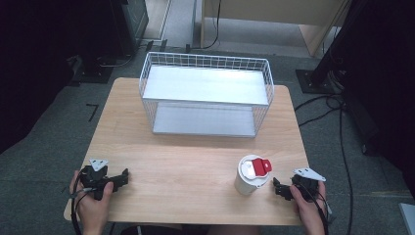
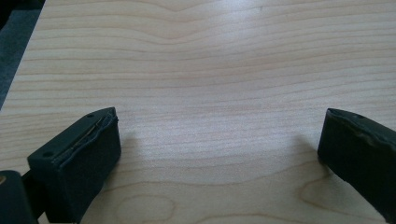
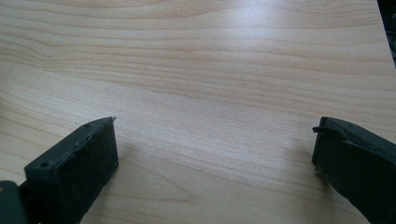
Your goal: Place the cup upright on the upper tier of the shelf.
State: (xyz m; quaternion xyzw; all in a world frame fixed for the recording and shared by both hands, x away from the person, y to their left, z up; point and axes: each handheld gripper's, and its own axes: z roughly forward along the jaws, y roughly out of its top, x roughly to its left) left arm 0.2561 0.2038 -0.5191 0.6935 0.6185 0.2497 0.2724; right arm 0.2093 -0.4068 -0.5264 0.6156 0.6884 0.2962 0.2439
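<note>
A: Two grippers, state?
B: Left gripper near-left on table, jaws wide, empty. Right gripper near-right, same.
A: Cup?
B: Cup upright, just left of right gripper, not touching.

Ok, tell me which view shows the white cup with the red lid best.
The high view: the white cup stands whole near the table's front right, beside the right gripper. Both gripper views show bare tabletop between open jaws.
</note>
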